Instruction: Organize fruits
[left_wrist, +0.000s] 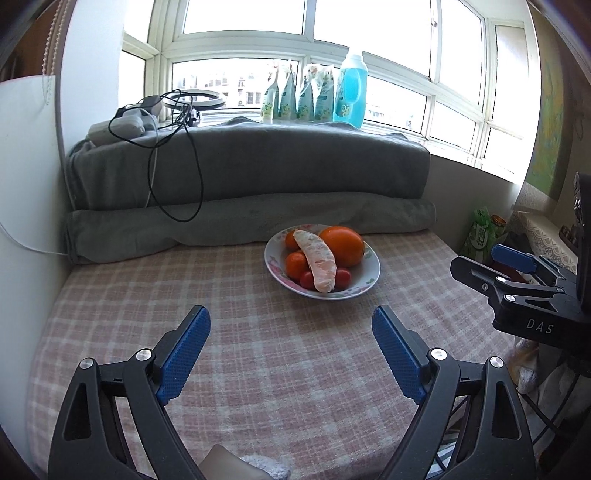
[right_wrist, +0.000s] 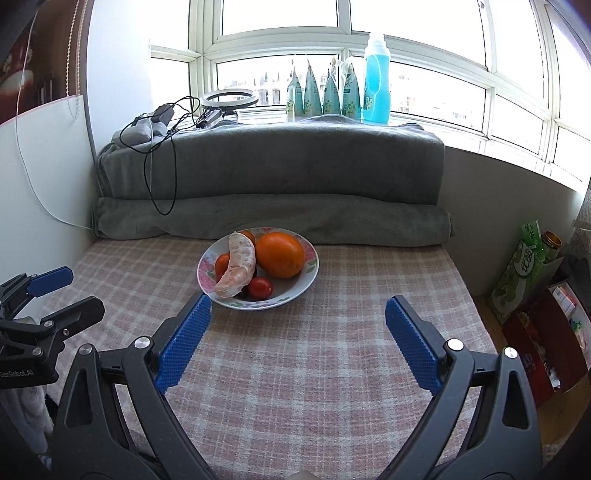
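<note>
- We see every fruit — orange (right_wrist: 280, 254), pomelo segment (right_wrist: 238, 266), cherry tomatoes (right_wrist: 260, 287) — already in the plate (right_wrist: 312, 273).
- Our left gripper (left_wrist: 291, 328) and right gripper (right_wrist: 298, 317) hang wide open, empty; little seems left.

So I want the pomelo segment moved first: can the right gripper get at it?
Probably yes: the right gripper is open, and the pomelo segment lies on top of the other fruit in the plate, nothing between.
</note>
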